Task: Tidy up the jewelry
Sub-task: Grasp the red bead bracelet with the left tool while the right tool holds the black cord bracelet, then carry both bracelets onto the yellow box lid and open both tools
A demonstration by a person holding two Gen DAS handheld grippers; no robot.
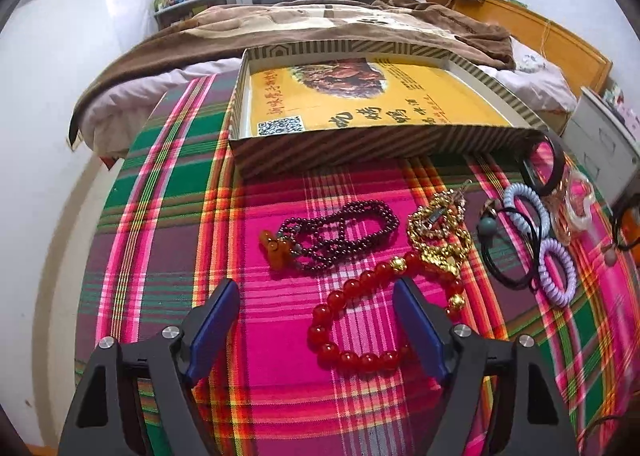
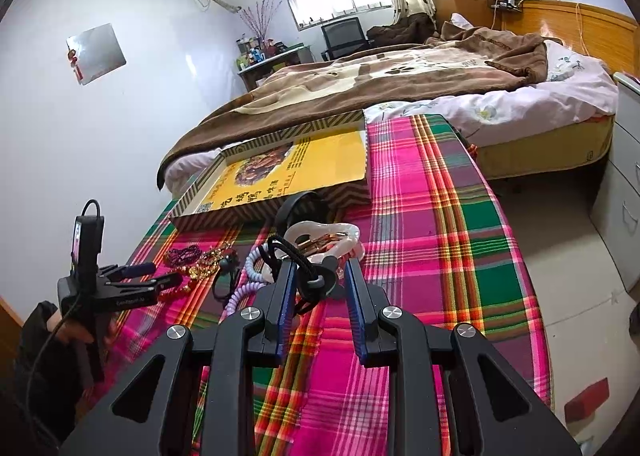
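On the plaid cloth, a red bead bracelet (image 1: pixel 352 320) lies partly between the fingers of my left gripper (image 1: pixel 316 288). The jaws stand wide and the right pad overlaps the bracelet's edge. Just beyond lie a dark purple bead necklace (image 1: pixel 336 232) with an orange pendant and a gold piece (image 1: pixel 436 236). An open striped box (image 1: pixel 360 147) with a yellow bottom sits behind them. My right gripper (image 2: pixel 319 268) is shut on a black hair tie (image 2: pixel 312 280) with a grey bead, which spans the gap between its pads.
Right of the gold piece lie another black hair tie (image 1: pixel 504 252), a pale blue coil tie (image 1: pixel 524 203), a lilac coil tie (image 1: pixel 556 272), a black bangle (image 1: pixel 544 167) and a clear clip (image 1: pixel 572 207). A bed (image 2: pixel 400 75) stands behind the table and white drawers (image 2: pixel 620 191) to the right.
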